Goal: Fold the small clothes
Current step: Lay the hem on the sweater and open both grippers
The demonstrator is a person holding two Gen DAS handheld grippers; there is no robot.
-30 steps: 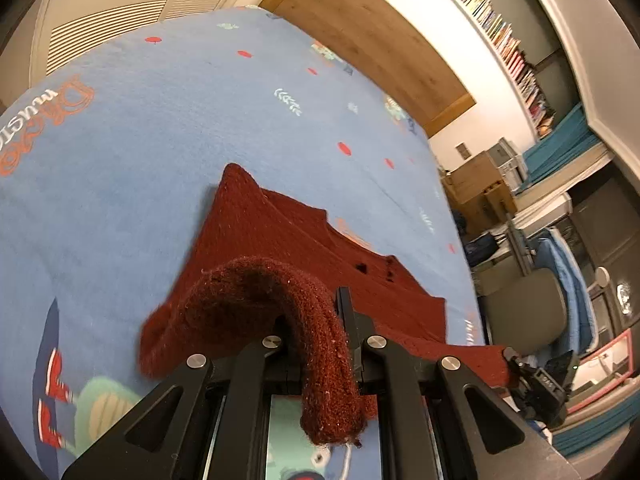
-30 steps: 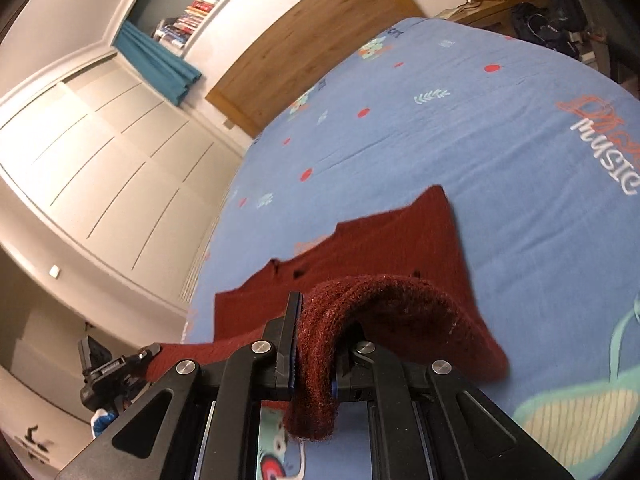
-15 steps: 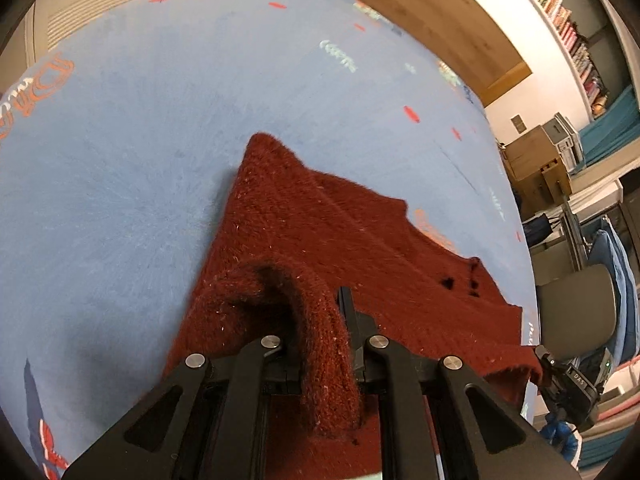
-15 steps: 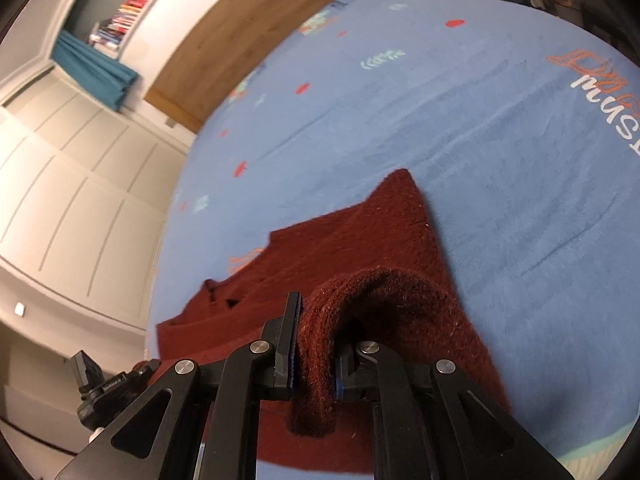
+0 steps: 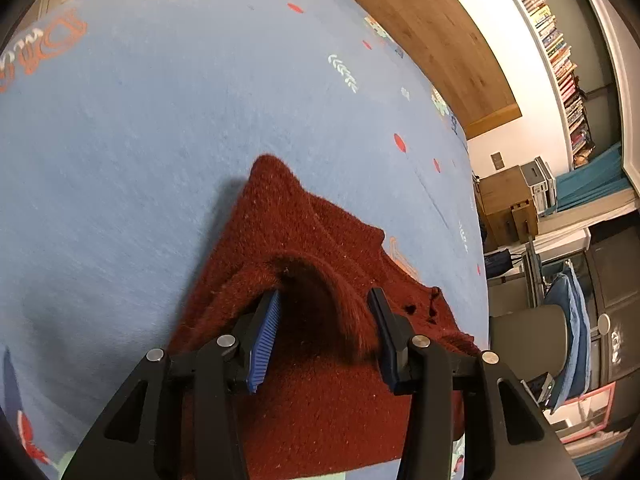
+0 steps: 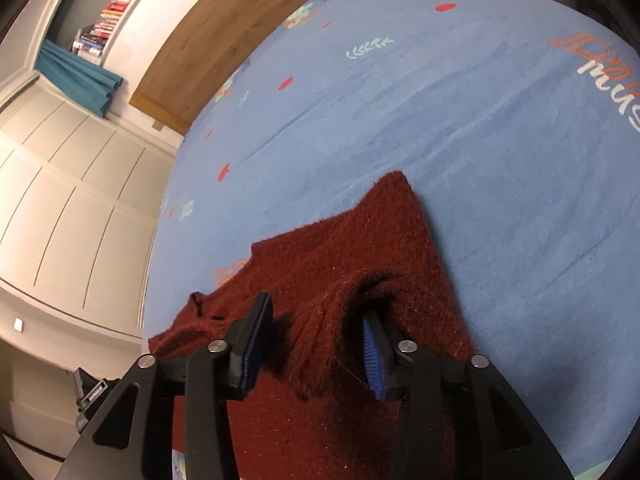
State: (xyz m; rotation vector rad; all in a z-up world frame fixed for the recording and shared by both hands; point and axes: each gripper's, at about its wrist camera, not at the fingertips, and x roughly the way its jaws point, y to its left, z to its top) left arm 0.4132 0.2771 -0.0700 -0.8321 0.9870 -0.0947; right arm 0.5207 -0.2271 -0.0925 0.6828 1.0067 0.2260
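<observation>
Dark red knit garment [image 5: 304, 240] is spread on the blue bed cover [image 5: 160, 120]. A raised fold of it is seen between the opening jaws of the left gripper [image 5: 324, 300], unpinched. Likewise, the right gripper [image 6: 316, 312] is opening, its fold released.

The left gripper [image 5: 324, 304] points steeply down, its jaws opening, blue-ribbed pads apart at about 9 and 3 o'clock. The right gripper [image 6: 320, 312] is tilted down likewise, jaws opening too, with cloth loose between them.
</observation>
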